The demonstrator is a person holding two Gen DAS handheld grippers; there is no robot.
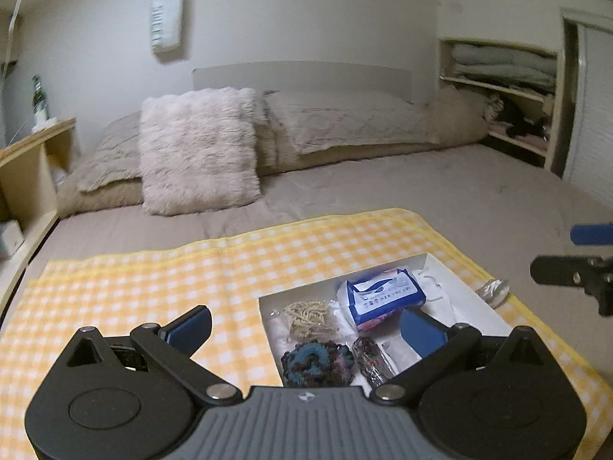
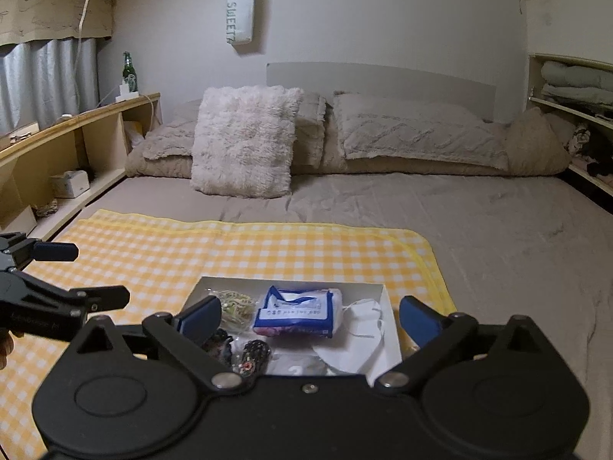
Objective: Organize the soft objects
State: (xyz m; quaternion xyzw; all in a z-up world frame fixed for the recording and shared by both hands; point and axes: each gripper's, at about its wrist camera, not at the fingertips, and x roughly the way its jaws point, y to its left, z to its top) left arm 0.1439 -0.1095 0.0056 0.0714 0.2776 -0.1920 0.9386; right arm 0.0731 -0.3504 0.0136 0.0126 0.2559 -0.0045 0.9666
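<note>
While both hang spread wide and empty, the left claw (image 1: 306, 329) and right claw (image 2: 310, 320) frame the white box (image 2: 390, 329) just ahead.

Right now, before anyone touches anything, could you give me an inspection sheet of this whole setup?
Surface: yellow checked cloth spread over a grey bed sheet.
Job's things: white box on the cloth, holding a blue-and-white packet, a white face mask, a bag of pale bands, a dark knitted scrunchie and a small dark wrapped bundle.
Clutter: crumpled clear wrapper beside the box.
Grippers: left gripper and right gripper both open, holding nothing, hovering near the box.
Cables: white cord hanging by the curtain.
Surroundings: fluffy pillow, wooden shelf with a green bottle, hanging bag on the wall.
</note>
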